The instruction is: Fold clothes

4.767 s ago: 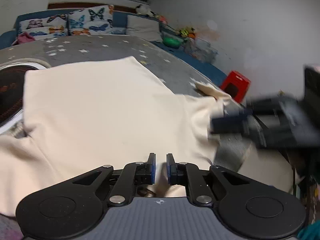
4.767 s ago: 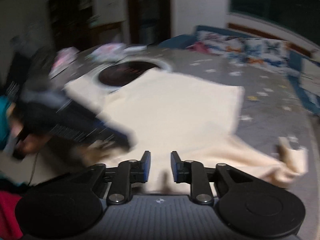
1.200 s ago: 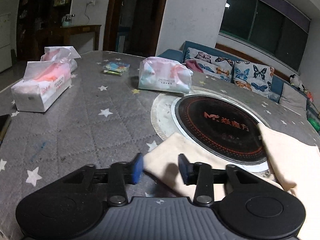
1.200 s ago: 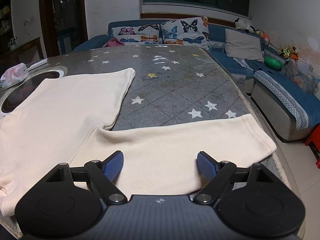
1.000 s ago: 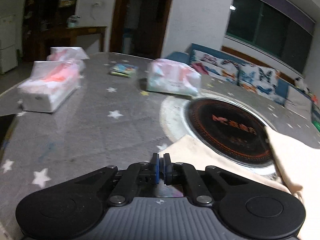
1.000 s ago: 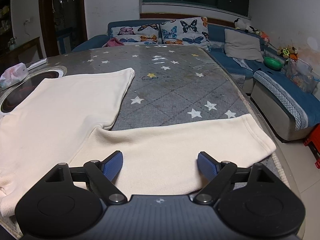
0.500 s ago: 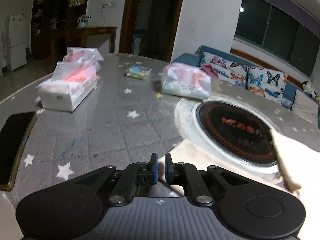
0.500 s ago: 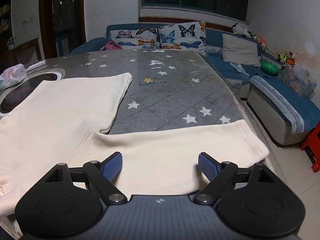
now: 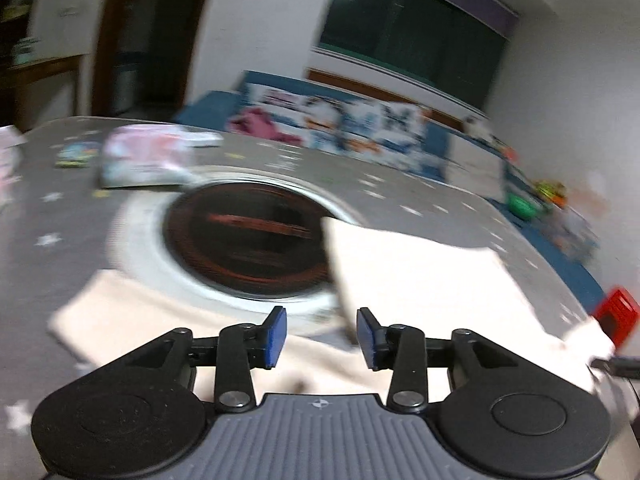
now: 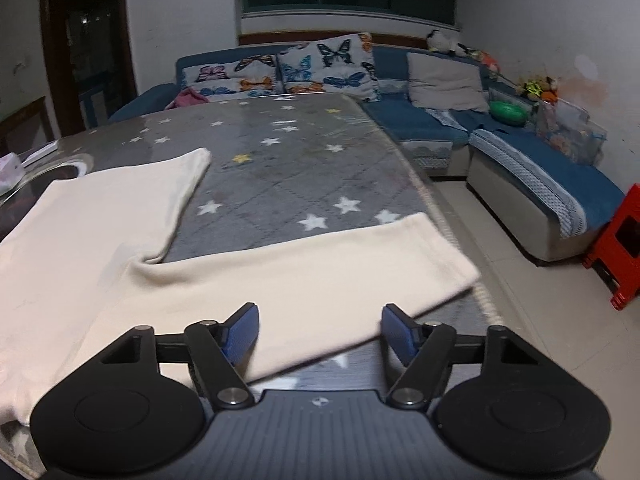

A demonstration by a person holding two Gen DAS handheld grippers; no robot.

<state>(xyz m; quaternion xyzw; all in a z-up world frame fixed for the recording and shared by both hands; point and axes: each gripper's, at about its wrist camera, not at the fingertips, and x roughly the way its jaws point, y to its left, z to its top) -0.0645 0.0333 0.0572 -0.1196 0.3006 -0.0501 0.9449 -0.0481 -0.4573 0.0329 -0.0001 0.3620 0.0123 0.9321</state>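
A cream long-sleeved top lies flat on the grey star-patterned table. In the right wrist view its body (image 10: 80, 232) spreads to the left and one sleeve (image 10: 320, 268) runs right toward the table's edge. My right gripper (image 10: 320, 338) is open and empty, just above the near edge of that sleeve. In the blurred left wrist view the other sleeve (image 9: 120, 320) lies flat at the left and the body (image 9: 420, 280) at the right. My left gripper (image 9: 322, 338) is open and empty above the cloth.
A round black hotplate (image 9: 248, 236) is set in the table beside the top. A tissue pack (image 9: 148, 160) lies behind it. A blue sofa (image 10: 520, 152) with butterfly cushions stands beyond the table, and a red stool (image 10: 620, 240) on the floor at the right.
My left gripper has opened and let go of the sleeve end, and has swung right toward the top's body. My right gripper stays open and has drawn back slightly over its sleeve.
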